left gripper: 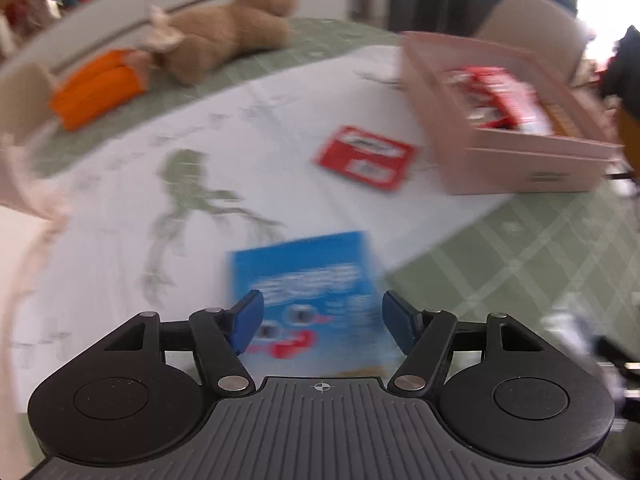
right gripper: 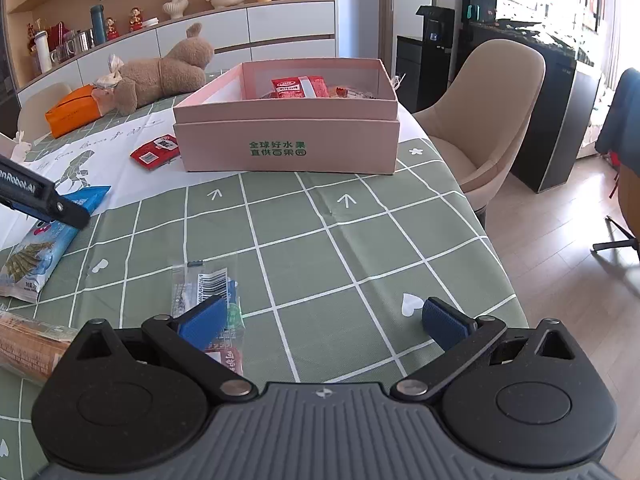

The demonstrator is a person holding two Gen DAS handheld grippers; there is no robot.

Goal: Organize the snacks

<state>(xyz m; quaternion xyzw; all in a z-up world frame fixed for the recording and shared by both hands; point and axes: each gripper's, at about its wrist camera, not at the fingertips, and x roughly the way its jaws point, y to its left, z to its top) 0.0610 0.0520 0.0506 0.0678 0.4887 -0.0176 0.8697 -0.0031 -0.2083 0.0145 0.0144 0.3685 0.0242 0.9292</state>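
The left gripper (left gripper: 322,326) has its jaws spread wide above a blue snack packet (left gripper: 308,292) lying flat on the surface; the blue fingertips sit either side of the packet without touching it, and the left wrist view is blurred. At 1 o'clock from that packet lies a small red sachet (left gripper: 366,156) on the white part of the cloth, and further toward 2 o'clock stands the pink box (left gripper: 520,168), holding red-wrapped snacks (left gripper: 492,96). At 11 o'clock, well apart, a brown plush toy (left gripper: 224,36) lies beside an orange pouch (left gripper: 100,88).

The right gripper (right gripper: 324,322) also has its jaws spread, holding nothing, low over the green checked tablecloth (right gripper: 360,240). A clear-wrapped snack with a barcode (right gripper: 206,292) lies under its left fingertip, at 10 o'clock from the gripper's middle. At 12 o'clock stands the pink box (right gripper: 286,142) with green print on its front wall and a red packet (right gripper: 300,87) inside. The red sachet (right gripper: 155,151) lies just beside the box's left corner. The blue packet (right gripper: 40,240) is at 9 o'clock near the edge, partly under the left tool's dark finger. A beige chair (right gripper: 496,108) stands at 2 o'clock.
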